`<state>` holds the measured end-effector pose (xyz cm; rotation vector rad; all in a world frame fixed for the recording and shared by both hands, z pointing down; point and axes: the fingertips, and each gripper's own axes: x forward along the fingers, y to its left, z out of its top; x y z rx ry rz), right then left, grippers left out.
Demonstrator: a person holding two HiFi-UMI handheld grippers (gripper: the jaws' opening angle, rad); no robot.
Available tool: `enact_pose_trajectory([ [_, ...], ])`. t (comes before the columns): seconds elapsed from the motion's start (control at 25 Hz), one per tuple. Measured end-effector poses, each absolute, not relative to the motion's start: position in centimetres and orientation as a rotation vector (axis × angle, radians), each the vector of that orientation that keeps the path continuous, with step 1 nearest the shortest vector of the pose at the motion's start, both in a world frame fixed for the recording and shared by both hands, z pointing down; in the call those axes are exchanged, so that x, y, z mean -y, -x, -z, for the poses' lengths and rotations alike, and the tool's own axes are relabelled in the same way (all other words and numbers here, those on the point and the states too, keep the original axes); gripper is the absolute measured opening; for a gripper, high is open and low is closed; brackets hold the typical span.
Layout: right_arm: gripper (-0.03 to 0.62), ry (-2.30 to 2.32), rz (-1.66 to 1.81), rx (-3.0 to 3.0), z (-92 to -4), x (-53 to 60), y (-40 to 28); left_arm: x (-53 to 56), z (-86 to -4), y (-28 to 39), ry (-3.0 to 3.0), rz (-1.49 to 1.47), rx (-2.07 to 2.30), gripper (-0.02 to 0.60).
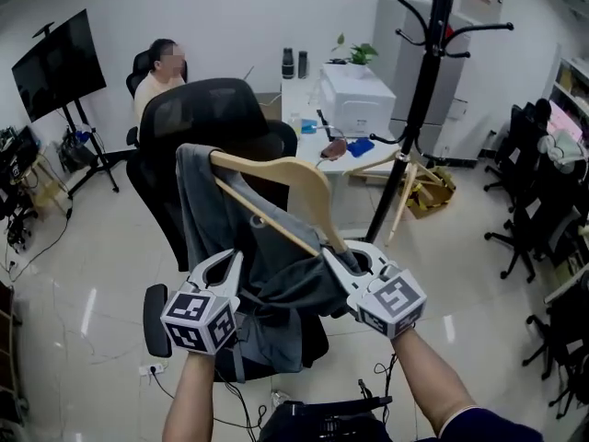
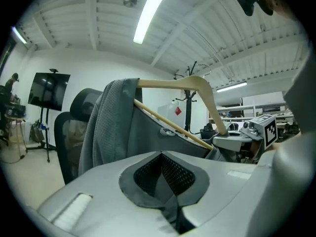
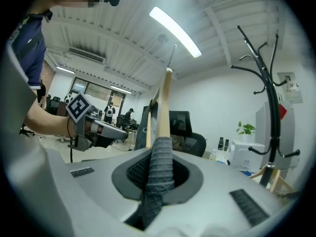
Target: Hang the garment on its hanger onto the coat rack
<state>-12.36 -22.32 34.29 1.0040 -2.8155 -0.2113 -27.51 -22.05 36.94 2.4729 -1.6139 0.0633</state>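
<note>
A grey garment (image 1: pixel 207 219) hangs over a wooden hanger (image 1: pixel 294 178), held in the air in front of a black office chair. My right gripper (image 1: pixel 354 263) is shut on a fold of the garment (image 3: pixel 160 167) at the hanger's near end, and the wooden arm (image 3: pixel 165 107) rises just beyond the jaws. My left gripper (image 1: pixel 221 267) is at the garment's lower left, its jaws closed on a thin fold of the cloth (image 2: pixel 113 127). The black coat rack (image 1: pixel 423 90) stands to the far right, well apart from the hanger. It also shows in the right gripper view as the rack (image 3: pixel 269 107).
The black office chair (image 1: pixel 202 109) stands right behind the garment. A person (image 1: pixel 158 76) sits at the back, near a white table with a printer (image 1: pixel 354 95). A screen on a stand (image 1: pixel 55 63) is at the left. More chairs (image 1: pixel 525 201) line the right side.
</note>
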Motion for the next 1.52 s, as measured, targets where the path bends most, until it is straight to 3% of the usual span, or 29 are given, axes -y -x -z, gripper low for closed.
enact_pose_trajectory([
  [0.4,0.032,-1.122,0.323,2.82,-28.1,17.0,-2.3,18.3,-31.5,13.9,-2.617,-0.031,1.543,-0.014],
  [1.12,0.032,-1.512,0.332,2.563,-25.9,6.0,-29.2,13.1,-30.2,-12.8,-2.915,-0.011,1.033,-0.014],
  [1.52,0.032,-1.739,0.375,2.3,-25.0,1.8,-37.5,11.2,-29.4,-22.1,-3.017,-0.013,0.759,-0.014],
])
